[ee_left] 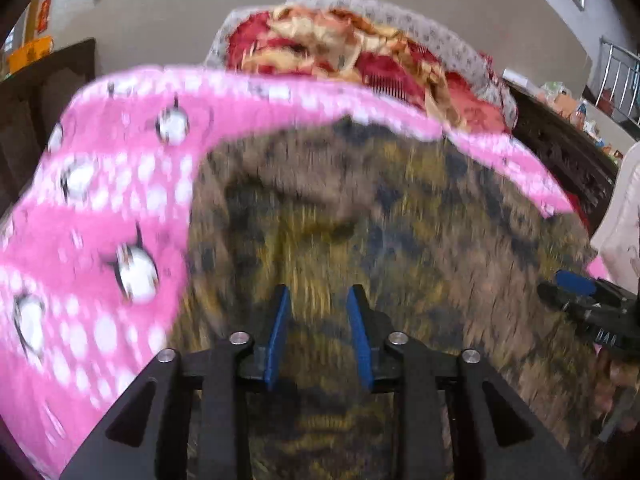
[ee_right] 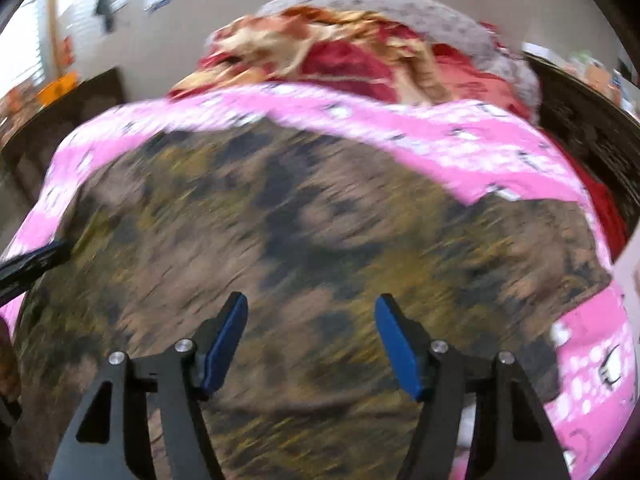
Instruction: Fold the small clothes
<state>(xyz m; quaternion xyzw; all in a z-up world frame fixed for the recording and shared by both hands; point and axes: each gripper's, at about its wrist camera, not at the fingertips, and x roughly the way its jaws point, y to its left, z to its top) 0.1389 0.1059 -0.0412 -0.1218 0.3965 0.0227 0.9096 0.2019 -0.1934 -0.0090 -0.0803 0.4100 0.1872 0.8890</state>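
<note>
Blue pads on black arms: left tool (ee_left: 319, 300), jaws slightly parted, nothing between them, poised over the garment (ee_left: 360, 220). Right tool (ee_right: 310, 308), jaws spread wide, empty, also over the garment (ee_right: 300, 220). Whether either tool touches the cloth cannot be told; both views are motion-blurred.

Garment: mottled brown, olive and dark print, spread flat and filling the middle of both views. Its type cannot be told.

Sheet (ee_left: 100, 220): pink with white dots and cartoon figures, lying under the garment and showing past its left, far and right edges.

Blanket (ee_left: 340, 48): red and cream floral, heaped beyond the garment's far edge, with a grey patterned cloth (ee_left: 440, 32) behind it.

Right tool seen from the left wrist view at the garment's right edge (ee_left: 576, 292); a pale sleeve (ee_left: 624, 208) just above it.

Dark furniture (ee_left: 560, 148) to the garment's far right, with small items on top.
</note>
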